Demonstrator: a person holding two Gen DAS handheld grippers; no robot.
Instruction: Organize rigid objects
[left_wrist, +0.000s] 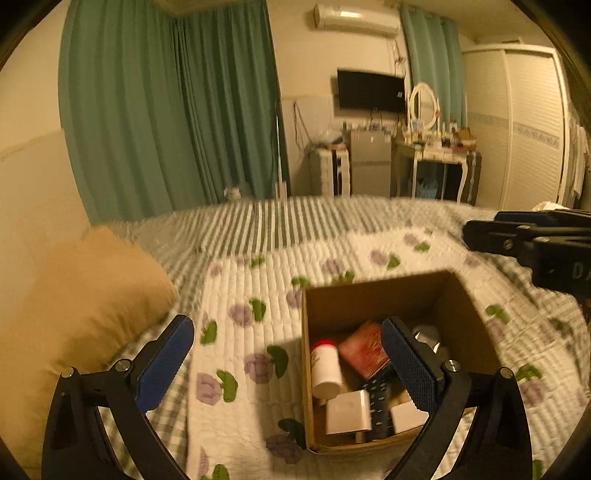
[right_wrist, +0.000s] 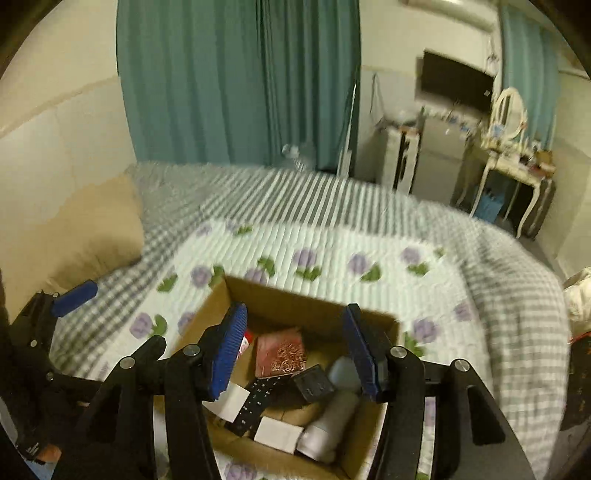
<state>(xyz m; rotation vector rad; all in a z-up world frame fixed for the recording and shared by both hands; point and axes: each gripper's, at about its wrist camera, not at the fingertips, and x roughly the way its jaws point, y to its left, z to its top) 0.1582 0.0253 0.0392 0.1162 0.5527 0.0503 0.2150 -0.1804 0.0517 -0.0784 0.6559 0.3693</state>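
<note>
Lower centre of both views, cardboard box (right_wrist: 288, 306) of stiff, light items: right tongs (right_wrist: 295, 354) and left tongs (left_wrist: 291, 365) gape empty; grip white bottle (left_wrist: 325, 365) mid-body.

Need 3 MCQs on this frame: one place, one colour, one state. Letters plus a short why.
1. Where does the cardboard box sit?
A. on the floral quilt
B. on the floor
C. on the vanity table

2. What colour is the cap of the white bottle in the box?
A. green
B. red
C. black

3. What state is the right gripper in?
A. shut on the bottle
B. shut on nothing
C. open, above the box

Answers:
1 A: the floral quilt shows all round the box's base.
2 B: the left wrist view shows a red cap at the bottle's far end.
3 C: its jaws stand apart with nothing between them.
</note>
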